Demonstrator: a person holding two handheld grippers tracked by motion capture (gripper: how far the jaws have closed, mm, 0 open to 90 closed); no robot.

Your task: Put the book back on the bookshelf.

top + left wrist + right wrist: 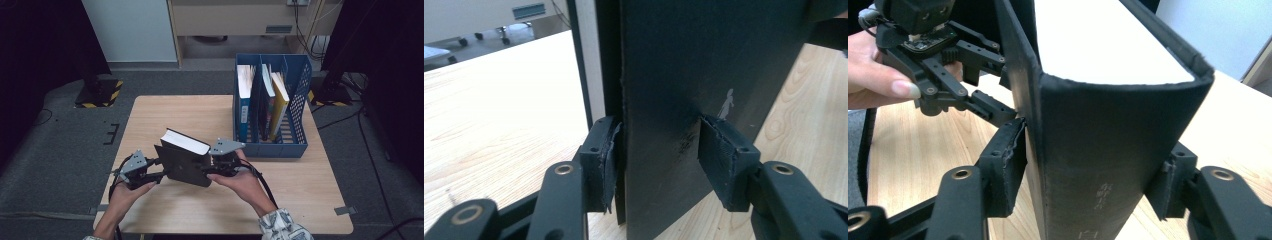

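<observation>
A thick black hardcover book hangs tilted above the wooden table, white page edge up. My right gripper holds it from the right. In the right gripper view that gripper is shut across the spine, a pad on each side. My left gripper reaches in from the left. In the left gripper view its jaws straddle the thin front cover. The right pad stands off the cover, so this gripper is open. The right gripper view also shows the left gripper at the book's far edge.
A blue file rack holding several upright books stands at the table's back right. A person's hands and a patterned sleeve come in from the front edge. Black stand bases with yellow stripes sit on the floor beyond the table.
</observation>
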